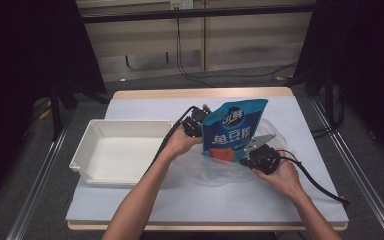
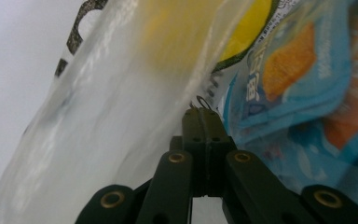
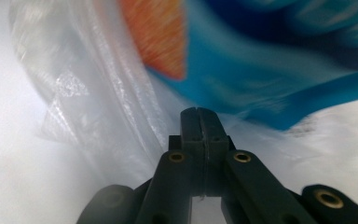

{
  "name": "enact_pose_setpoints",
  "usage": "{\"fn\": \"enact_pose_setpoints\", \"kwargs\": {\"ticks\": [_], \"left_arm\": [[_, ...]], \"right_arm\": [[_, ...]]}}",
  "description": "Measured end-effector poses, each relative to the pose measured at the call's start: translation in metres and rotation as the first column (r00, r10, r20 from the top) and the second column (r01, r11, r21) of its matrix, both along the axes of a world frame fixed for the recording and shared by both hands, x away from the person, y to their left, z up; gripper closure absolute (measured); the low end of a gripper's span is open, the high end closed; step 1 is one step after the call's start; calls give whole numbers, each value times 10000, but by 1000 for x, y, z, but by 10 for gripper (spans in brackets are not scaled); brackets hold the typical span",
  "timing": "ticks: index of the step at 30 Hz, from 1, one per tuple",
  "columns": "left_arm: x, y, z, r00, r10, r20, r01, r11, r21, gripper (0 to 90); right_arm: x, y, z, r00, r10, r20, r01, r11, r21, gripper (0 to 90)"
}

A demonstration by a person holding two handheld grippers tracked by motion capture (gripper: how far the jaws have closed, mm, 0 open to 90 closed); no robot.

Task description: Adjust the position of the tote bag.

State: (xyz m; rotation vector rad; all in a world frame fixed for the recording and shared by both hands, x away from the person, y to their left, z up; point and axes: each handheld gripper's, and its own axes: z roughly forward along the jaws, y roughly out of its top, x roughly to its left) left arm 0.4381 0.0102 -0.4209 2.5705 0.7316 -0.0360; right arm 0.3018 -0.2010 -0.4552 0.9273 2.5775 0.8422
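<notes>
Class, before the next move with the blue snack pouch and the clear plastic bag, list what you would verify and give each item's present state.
1. Left gripper shut on the clear plastic bag: ok.
2. Right gripper shut on the bag: ok, it looks so.
3. Blue snack pouch upright between the grippers: ok.
4. Pouch fully inside the bag: cannot tell.
5. White tray has bare room: ok.

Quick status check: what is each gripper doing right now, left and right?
Left gripper: shut on the clear plastic bag beside the blue snack pouch.
Right gripper: jaws shut at the bag; grip uncertain.
</notes>
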Motion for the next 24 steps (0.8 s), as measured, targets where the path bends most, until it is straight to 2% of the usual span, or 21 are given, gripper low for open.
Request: {"fn": "enact_pose_setpoints", "kwargs": {"ticks": [3, 6, 7, 9, 10, 11, 13, 14, 16, 18, 20, 22, 24], "left_arm": [[6, -1, -3, 9995, 212, -245, -214, 9997, -72, 900], [10, -5, -9, 9995, 273, -151, -265, 9982, 537, 900], [12, -6, -11, 9995, 271, -181, -261, 9981, 563, 900], [14, -7, -12, 9988, 427, -256, -413, 9979, 507, 900], [15, -7, -11, 9989, 381, -267, -365, 9976, 583, 900], [15, -8, -10, 9989, 411, -206, -400, 9980, 497, 900], [14, -11, -9, 9985, 551, -33, -547, 9963, 668, 900], [14, -14, -8, 9991, 418, -60, -414, 9971, 639, 900], [14, -17, -7, 9987, 502, -75, -498, 9978, 449, 900], [15, -18, -4, 9985, 535, 118, -541, 9972, 508, 900], [16, -17, -1, 9970, 743, 203, -748, 9968, 293, 900], [18, -15, 1, 9976, 630, 287, -642, 9969, 444, 900], [20, -13, 0, 9947, 976, 326, -992, 9937, 522, 900]], "right_arm": [[-2, 5, -7, 9997, 235, -22, -236, 9997, -62, 900], [-3, 8, -12, 9991, 348, -241, -350, 9993, -94, 900], [-4, 9, -13, 9994, 312, -161, -314, 9994, -109, 900], [-5, 8, -13, 9987, 447, -257, -448, 9990, -50, 900], [-7, 9, -12, 9990, 324, -311, -327, 9994, -108, 900], [-8, 9, -13, 9987, 394, -327, -394, 9992, -19, 900], [-12, 9, -13, 9981, 539, -311, -539, 9985, 36, 900], [-15, 10, -13, 9983, 514, -269, -514, 9987, -14, 900], [-21, 9, -14, 9977, 615, -275, -612, 9981, 96, 900], [-26, 9, -13, 9977, 640, -232, -640, 9979, 1, 900], [-31, 10, -13, 9973, 692, -240, -691, 9976, 27, 900], [-35, 11, -13, 9968, 776, -178, -776, 9970, -10, 900], [-40, 11, -12, 9963, 841, -189, -844, 9964, -116, 900]]}}
